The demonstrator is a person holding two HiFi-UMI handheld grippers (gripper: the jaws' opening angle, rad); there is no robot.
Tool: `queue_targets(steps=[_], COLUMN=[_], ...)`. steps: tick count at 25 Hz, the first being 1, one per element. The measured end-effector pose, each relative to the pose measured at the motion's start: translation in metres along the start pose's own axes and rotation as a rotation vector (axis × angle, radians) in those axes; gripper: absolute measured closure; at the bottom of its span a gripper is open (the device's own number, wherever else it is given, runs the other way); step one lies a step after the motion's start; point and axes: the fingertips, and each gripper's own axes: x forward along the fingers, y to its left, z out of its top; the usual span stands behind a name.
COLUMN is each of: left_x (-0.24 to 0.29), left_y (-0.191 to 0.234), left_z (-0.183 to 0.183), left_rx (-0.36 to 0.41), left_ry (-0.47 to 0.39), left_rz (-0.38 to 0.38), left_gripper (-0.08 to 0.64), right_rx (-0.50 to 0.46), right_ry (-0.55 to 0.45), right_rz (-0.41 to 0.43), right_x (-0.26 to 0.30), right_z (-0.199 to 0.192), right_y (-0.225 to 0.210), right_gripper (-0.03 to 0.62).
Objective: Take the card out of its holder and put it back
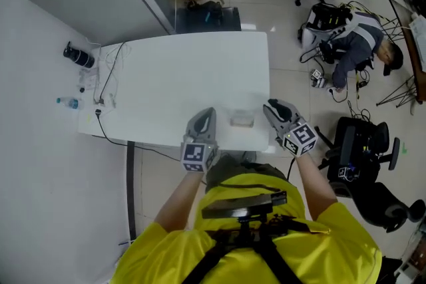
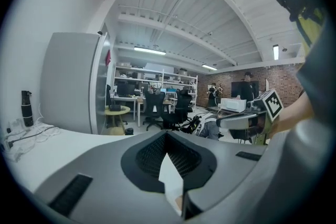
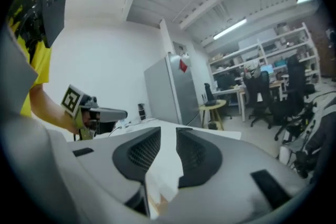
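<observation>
Small clear card holder (image 1: pixel 242 120) sits untouched on the white counter (image 1: pixel 166 76), left hand-held gripper (image 1: pixel 207 114) clenched empty, right hand-held gripper (image 1: pixel 271 108) spread empty beside it, so I'd guess pinning the holder comes next.

Open white table (image 1: pixel 200 70) beyond the holder (image 1: pixel 242 120); cables (image 1: pixel 106 84), perhaps a plug, at left edge.

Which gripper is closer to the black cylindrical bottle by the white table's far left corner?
Left. The left gripper is right of the black cylindrical bottle; the right gripper is farther right, past the clear holder.
</observation>
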Motion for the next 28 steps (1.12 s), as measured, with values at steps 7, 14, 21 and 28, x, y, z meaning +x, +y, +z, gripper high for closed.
queue_targets(steps=[7, 14, 21, 28], left_x=[-0.008, -0.024, -0.03, -0.037], left_y=[-0.003, -0.009, 0.0, 0.013], left_z=[0.041, 0.063, 0.071, 0.072], left_rx=[0.013, 0.02, 0.002, 0.0], left_ry=[-0.04, -0.05, -0.072, -0.083], left_rz=[-0.046, -0.094, -0.146, -0.15], left_gripper=[0.557, 0.557, 0.558, 0.558], right_rx=[0.04, 0.06, 0.078, 0.107], right_ry=[-0.167, -0.185, -0.165, -0.149], right_rz=[-0.374, -0.497, -0.529, -0.554], right_x=[-0.053, -0.087, -0.078, -0.072], right_z=[0.077, 0.087, 0.082, 0.076], right_y=[-0.01, 0.0, 0.013, 0.018], right_gripper=[0.586, 0.588, 0.588, 0.588])
